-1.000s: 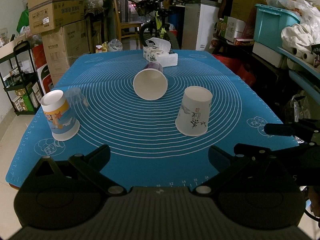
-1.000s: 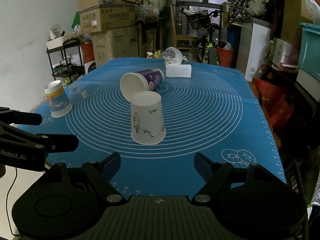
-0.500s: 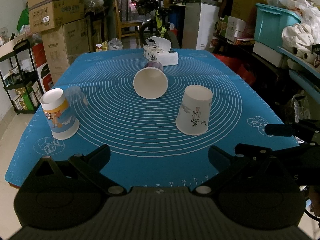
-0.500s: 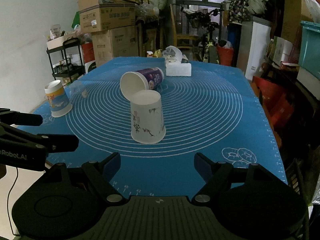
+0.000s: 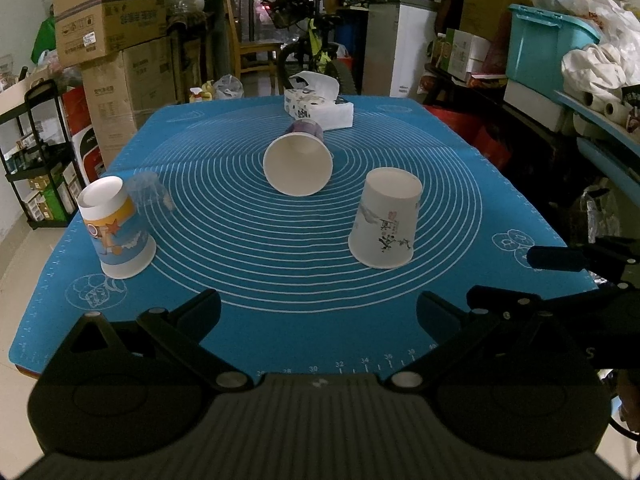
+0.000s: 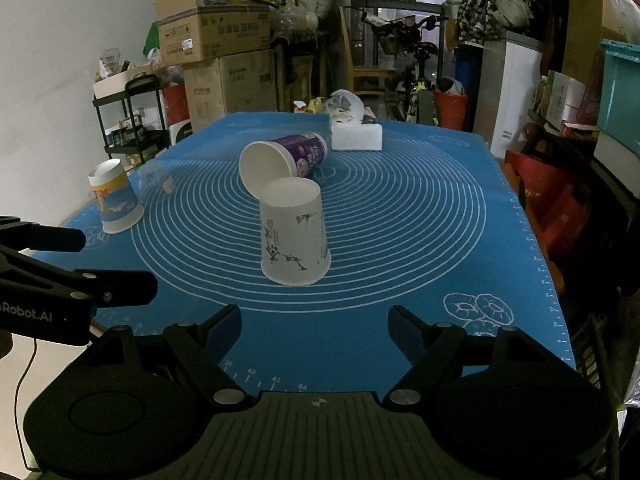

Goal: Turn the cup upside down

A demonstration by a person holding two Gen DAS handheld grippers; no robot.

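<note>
A purple paper cup (image 5: 299,162) (image 6: 280,159) lies on its side mid-mat, its open mouth facing me. A white cup with ink drawings (image 5: 385,224) (image 6: 293,232) stands upside down nearer to me. A cartoon-printed cup (image 5: 115,228) (image 6: 115,197) stands upside down at the left, with a small clear plastic cup (image 5: 146,188) (image 6: 154,174) behind it. My left gripper (image 5: 318,310) is open and empty over the mat's near edge. My right gripper (image 6: 314,322) is open and empty, a little short of the white cup.
A blue silicone mat (image 5: 248,248) (image 6: 400,216) covers the table. A tissue box (image 5: 320,106) (image 6: 356,130) sits at the far end. Cardboard boxes, a black shelf cart and a bicycle stand beyond the table; red and teal bins stand at the right.
The right gripper has edged slightly toward the white cup. The cups and the left gripper have not moved.
</note>
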